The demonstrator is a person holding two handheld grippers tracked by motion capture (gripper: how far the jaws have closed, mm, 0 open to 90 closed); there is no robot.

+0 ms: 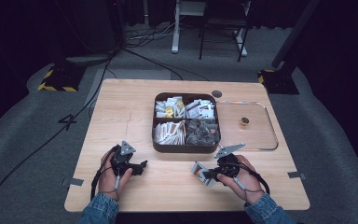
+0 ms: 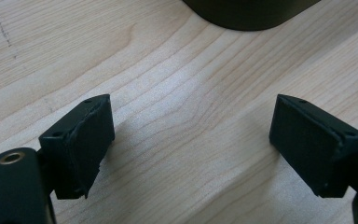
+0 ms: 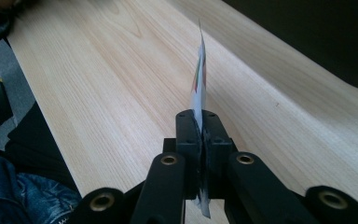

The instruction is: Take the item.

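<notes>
On the left, my left gripper rests low over the bare wood of the table, its jaws spread wide with nothing between them; in the left gripper view I see only wood grain between the two pads and a dark curved edge of the box at the top.

In the middle stands the brown box with four compartments, all filled with small packets. I cannot read what kind of packets they are; the picture is too coarse. Right of it lies a clear tray, touching or just beside the box, with one small golden thing in it that I cannot identify.

On the right, my right gripper has its jaws pressed together on a thin sachet, which it holds near the table's front edge, in front of the box. In the right gripper view the sachet stands on edge between the pads, so its printed face is hidden.

I judge the step is to bring this sachet to the left gripper or lay it down. To do it well I should keep the pinch firm and bring it low before I release it, because such a light packet slips easily.
</notes>
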